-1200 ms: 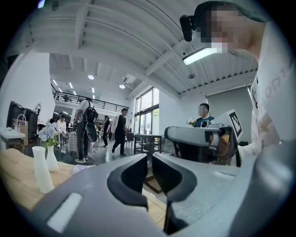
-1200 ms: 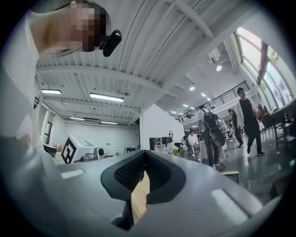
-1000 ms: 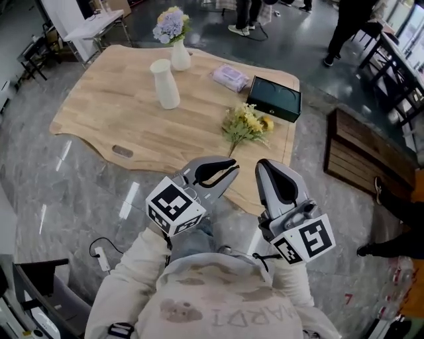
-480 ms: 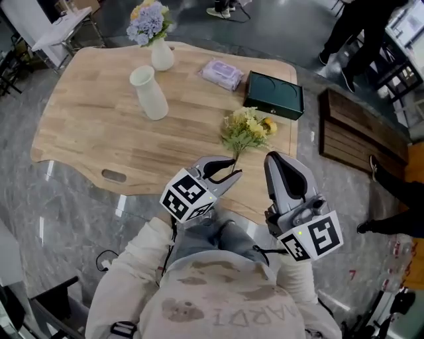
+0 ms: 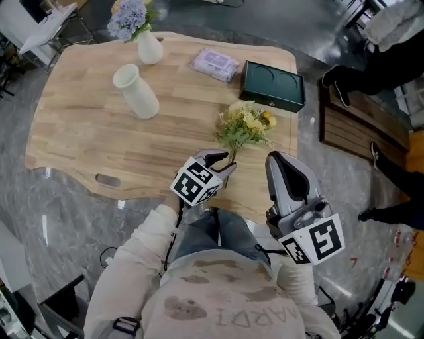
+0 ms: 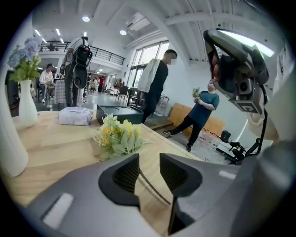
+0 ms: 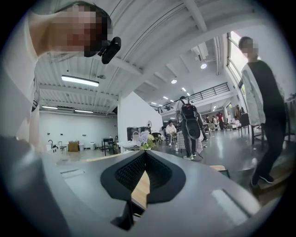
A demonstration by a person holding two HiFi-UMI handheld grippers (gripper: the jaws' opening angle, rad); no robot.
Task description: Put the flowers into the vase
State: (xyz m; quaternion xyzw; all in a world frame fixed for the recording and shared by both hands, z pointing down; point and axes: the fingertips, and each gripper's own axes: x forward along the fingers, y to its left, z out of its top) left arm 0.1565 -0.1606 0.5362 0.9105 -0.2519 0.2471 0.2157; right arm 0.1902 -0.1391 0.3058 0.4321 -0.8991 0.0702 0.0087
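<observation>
head view | blue bouquet (image 5: 127, 18): cut by top edge, upper left | yellow flowers (image 5: 246, 126): stem ends hidden behind left gripper (image 5: 224, 161)

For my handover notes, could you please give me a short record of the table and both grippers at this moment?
Flowers: yellow bunch lying on the wooden table, stem toward the person
Empty vase: white, upright, left of the bunch
Left gripper: jaws apart, flower stem between them, not clamped
Right gripper: jaws together, empty
Also there: blue-flower vase, purple packet, dark green box
</observation>
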